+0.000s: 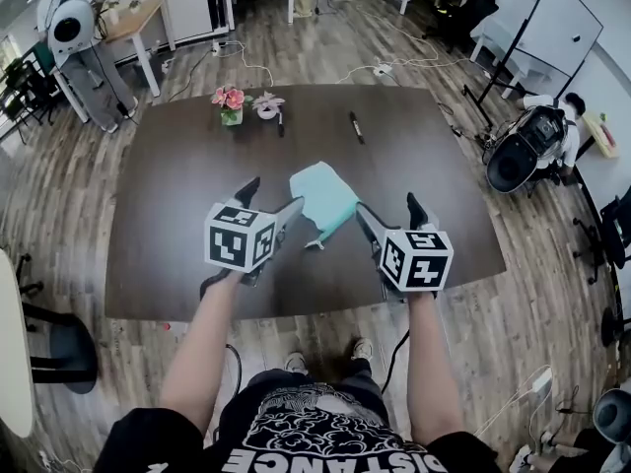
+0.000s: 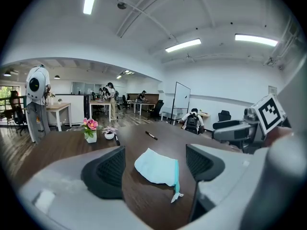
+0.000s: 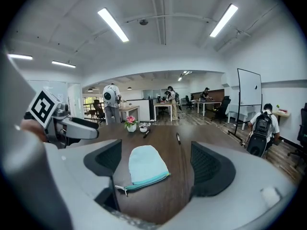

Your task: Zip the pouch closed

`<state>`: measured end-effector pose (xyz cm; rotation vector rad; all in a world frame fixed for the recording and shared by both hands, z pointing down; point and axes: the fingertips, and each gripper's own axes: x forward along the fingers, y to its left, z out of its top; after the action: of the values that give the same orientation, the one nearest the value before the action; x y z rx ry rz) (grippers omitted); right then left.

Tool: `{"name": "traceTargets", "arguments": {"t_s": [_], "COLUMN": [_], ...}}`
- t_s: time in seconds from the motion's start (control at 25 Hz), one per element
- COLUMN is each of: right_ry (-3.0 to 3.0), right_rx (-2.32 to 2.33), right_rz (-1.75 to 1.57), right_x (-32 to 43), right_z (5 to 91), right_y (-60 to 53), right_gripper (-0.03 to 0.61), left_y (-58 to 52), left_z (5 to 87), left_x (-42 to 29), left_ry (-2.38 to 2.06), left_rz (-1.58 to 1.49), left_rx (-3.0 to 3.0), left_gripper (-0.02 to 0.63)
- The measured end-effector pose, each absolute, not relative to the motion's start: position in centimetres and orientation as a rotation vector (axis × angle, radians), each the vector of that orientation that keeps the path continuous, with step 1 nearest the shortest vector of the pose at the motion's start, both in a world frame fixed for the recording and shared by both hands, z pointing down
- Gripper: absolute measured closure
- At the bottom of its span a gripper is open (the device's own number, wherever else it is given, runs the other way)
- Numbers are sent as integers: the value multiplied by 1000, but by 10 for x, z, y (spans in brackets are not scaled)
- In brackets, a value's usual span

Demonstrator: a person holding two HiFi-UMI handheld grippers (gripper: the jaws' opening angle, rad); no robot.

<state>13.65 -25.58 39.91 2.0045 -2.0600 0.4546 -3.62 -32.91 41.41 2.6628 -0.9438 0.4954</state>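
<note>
A light teal pouch [image 1: 323, 200] lies flat on the dark table [image 1: 168, 225], between my two grippers. Its darker teal zipper [image 3: 144, 182] runs along the edge nearest me, with the pull tab [image 3: 120, 189] at the left end. My left gripper [image 1: 270, 198] hovers just left of the pouch, open and empty. My right gripper [image 1: 388, 208] hovers just right of it, also open and empty. In the left gripper view the pouch [image 2: 152, 166] shows between the pads, zipper edge [image 2: 176, 176] to the right. Neither gripper touches it.
At the table's far side stand a small pot of pink flowers [image 1: 230, 105] and a white pot [image 1: 267, 105], with a black marker [image 1: 356, 127] lying further right. A black backpack [image 1: 523, 151] rests on the floor to the right.
</note>
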Motion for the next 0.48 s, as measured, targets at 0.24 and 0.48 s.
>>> {"name": "traceTargets", "arguments": {"t_s": [0.24,0.48], "right_ry": [-2145,-2242], "right_rx": [1900,1751], "right_rz": [460,446], "right_x": [151,163], "right_z": [404,407], "right_y": [-270,-292], "right_gripper": [140,140], "left_y": [-329,-335], "left_z": [415,413], "left_x": [-24,-16], "left_ry": [-1041,-1172], "left_rz": [498,465], "left_rx": [2620,2543], "left_gripper": [216,216]}}
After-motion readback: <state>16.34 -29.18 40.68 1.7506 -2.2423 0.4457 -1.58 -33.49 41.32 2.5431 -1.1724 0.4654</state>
